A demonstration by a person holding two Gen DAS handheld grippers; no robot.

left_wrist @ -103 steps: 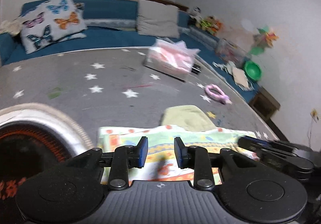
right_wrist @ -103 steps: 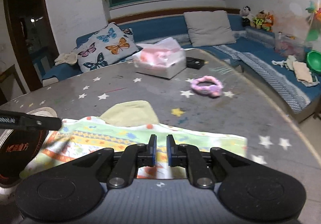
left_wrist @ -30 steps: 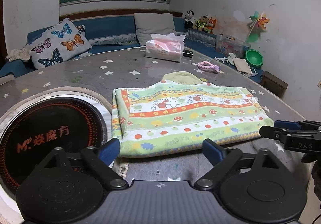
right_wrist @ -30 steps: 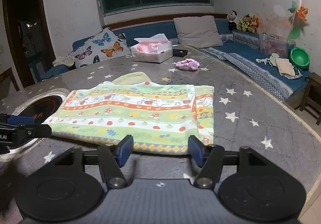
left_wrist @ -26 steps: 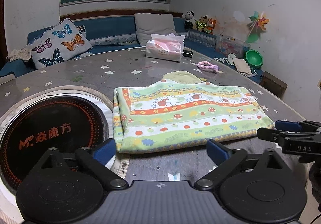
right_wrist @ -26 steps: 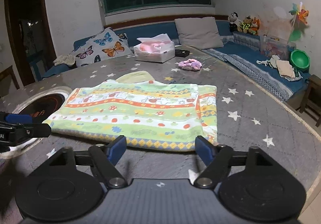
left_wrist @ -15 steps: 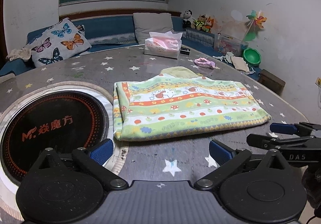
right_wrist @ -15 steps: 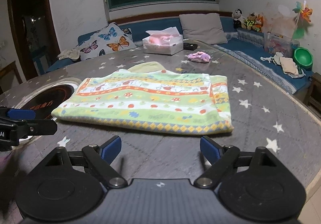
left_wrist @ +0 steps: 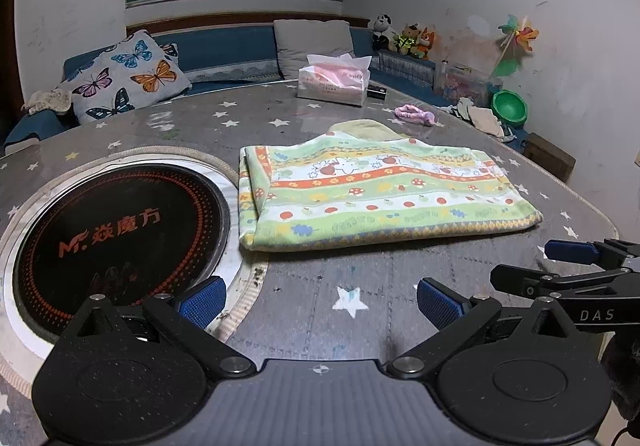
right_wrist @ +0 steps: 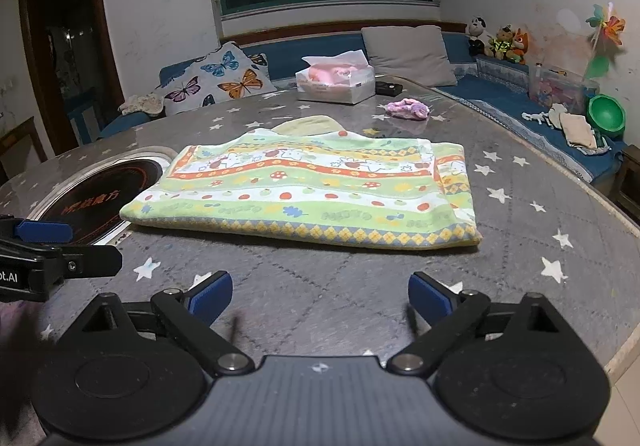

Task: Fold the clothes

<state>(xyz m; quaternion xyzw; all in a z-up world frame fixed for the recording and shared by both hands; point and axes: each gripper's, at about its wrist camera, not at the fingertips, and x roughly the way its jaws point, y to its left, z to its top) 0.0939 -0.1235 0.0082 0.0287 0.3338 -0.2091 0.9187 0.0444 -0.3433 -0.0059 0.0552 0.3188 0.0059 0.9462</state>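
Though both pairs of tongs hang low over the counter [left_wrist: 360,326], neither holds anything: the left tongs [left_wrist: 320,300] stand spread wide with bare counter between the blue pads, and the right tongs [right_wrist: 320,296] gape just as wide and just as empty.

Just ahead of both lies the task's piece, a striped cloth [right_wrist: 304,190] in green, yellow and orange printed with mushrooms and rabbits. It rests flat as a neat doubled rectangle, its diamond-bordered long edge nearest the tongs. Seen from the right tongs, layered edges are stacked at its right end; seen from the left tongs, a rounded fold closes its left end, which touches the pale rim of the round black cooktop [left_wrist: 116,242] set into the counter. A pale yellow-green cloth [right_wrist: 308,126] pokes out from behind its far edge.

It looks light, soft and limp, likely to sag and slide apart if lifted by one point. Should it be handled again, the corners of the stacked end seem the safest hold, pinching all layers together.

Beyond it sit a pink scrunchie [right_wrist: 408,108] and a tissue box [right_wrist: 336,82].
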